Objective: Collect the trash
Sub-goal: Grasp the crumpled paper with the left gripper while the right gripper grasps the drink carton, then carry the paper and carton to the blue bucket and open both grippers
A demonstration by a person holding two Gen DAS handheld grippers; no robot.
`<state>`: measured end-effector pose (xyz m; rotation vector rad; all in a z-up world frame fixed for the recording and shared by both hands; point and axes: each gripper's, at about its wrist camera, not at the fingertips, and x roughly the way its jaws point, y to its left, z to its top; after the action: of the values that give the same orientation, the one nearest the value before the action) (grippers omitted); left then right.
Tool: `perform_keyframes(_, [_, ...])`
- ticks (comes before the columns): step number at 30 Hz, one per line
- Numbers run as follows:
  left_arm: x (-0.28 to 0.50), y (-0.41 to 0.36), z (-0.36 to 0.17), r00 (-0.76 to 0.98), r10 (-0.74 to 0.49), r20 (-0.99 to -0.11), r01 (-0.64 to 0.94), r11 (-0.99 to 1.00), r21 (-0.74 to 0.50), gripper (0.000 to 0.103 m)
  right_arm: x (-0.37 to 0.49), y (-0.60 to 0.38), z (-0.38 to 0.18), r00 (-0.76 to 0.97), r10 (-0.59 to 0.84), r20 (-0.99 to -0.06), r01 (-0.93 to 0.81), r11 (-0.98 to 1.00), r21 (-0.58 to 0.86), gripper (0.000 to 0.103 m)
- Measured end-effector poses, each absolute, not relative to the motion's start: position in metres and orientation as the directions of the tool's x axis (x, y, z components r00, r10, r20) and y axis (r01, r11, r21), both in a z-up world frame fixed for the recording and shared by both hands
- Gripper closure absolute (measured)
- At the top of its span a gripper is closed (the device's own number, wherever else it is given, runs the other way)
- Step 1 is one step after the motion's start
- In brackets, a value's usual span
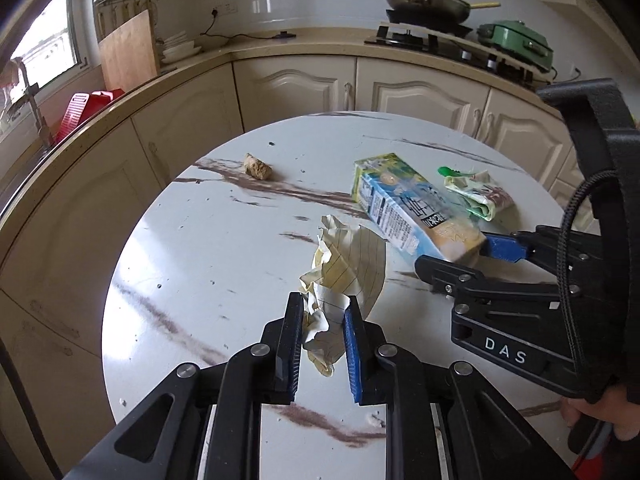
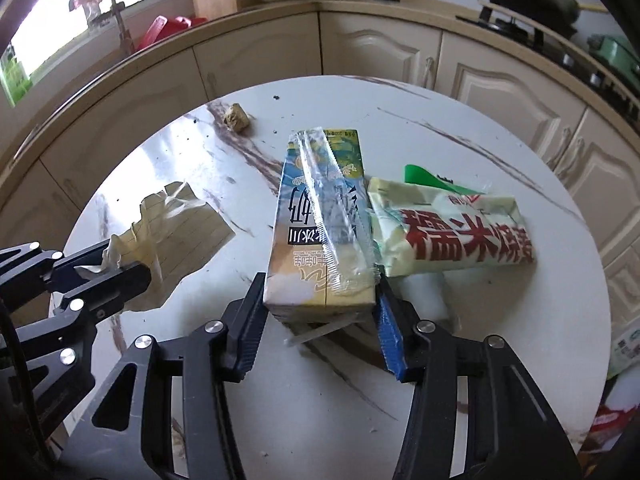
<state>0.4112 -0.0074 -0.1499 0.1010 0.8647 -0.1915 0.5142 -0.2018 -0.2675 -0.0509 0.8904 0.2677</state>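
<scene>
We are clamping our left tool (image 1: 322,334) on one crumpled paper (image 1: 344,264); our right tool (image 2: 320,308) is gripping one milk carton (image 2: 320,220), hiding its base; one wrapper (image 2: 448,232) and one cork (image 2: 238,118) are lying farther across the surface (image 2: 480,340).

Black linkage tongs (image 1: 322,344) with silver rivets, one blue ribbed pad, "DAS" lettering, braided cable.

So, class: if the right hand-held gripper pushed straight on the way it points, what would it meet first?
The drink carton: its near end already sits between the right hand-held gripper pads, so the palm would likely press into it.
</scene>
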Motion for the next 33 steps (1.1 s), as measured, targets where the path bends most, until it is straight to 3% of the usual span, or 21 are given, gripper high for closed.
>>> perform_keyframes(18, [0.322,-0.039,-0.081,0.748,-0.157,-0.645,0.228,0.973,0.027,0.087,0.403,-0.245,-0.184,0.742,0.263,-0.617,-0.253,0.962,0.105,0.057])
perform_keyframes(33, [0.259,-0.2,-0.058,0.737,-0.305,-0.603,0.433,0.898,0.075,0.087,0.28,-0.409,-0.16,0.818,0.117,-0.564,-0.037,0.988,0.152,0.057])
